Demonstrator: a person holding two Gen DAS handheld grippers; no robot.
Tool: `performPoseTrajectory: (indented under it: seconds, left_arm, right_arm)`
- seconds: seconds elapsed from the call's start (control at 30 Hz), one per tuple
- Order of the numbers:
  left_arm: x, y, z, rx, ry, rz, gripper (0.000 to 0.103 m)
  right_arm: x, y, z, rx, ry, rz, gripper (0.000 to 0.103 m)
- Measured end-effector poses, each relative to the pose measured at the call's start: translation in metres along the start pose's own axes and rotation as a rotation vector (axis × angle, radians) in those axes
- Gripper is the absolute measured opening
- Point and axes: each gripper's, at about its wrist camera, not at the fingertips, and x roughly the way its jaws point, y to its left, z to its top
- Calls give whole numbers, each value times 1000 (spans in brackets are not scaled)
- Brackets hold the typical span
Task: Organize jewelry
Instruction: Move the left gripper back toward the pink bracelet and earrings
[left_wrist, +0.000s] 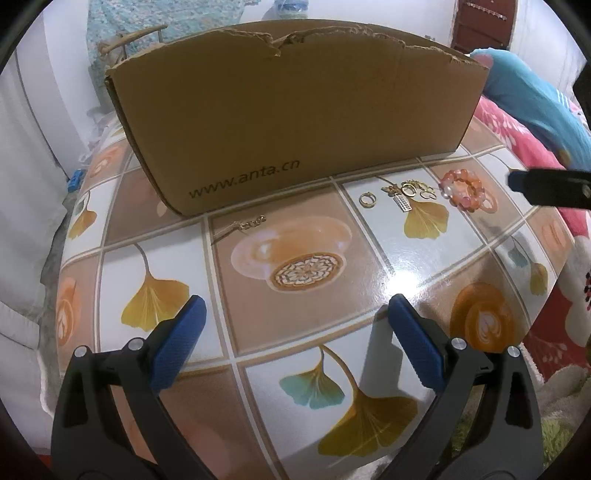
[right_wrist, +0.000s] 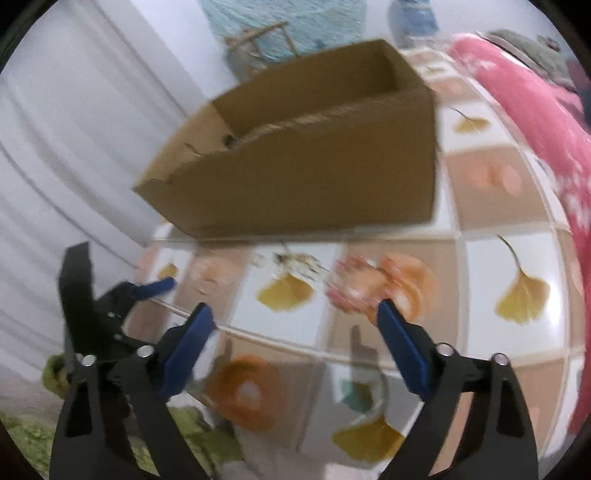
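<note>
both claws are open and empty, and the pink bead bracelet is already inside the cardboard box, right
Not quite. Both the left claw and right claw are open and empty, but the bracelet lies on the table beside the box, as the left wrist view shows.

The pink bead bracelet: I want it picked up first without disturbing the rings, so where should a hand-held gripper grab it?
Pinch the pink bead bracelet across its right-hand arc, coming from above on the side away from the gold rings. It lies flat as an open loop, so one finger can probably drop inside and one outside.
</note>
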Motion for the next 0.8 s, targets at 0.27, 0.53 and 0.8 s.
performPoseTrajectory:
  seconds: [0.27, 0.53, 0.8]
  left_arm:
    - [-1, 2, 0, 2, 5, -2, 96]
    - [0, 2, 6, 9, 31, -18, 96]
    - [-26, -11, 34, 22, -107, -144, 94]
  right_arm:
    - [41, 9, 6, -24, 100, 19, 41]
    - [34, -18, 15, -13, 55, -137, 39]
    - [20, -10, 18, -91, 12, -147, 32]
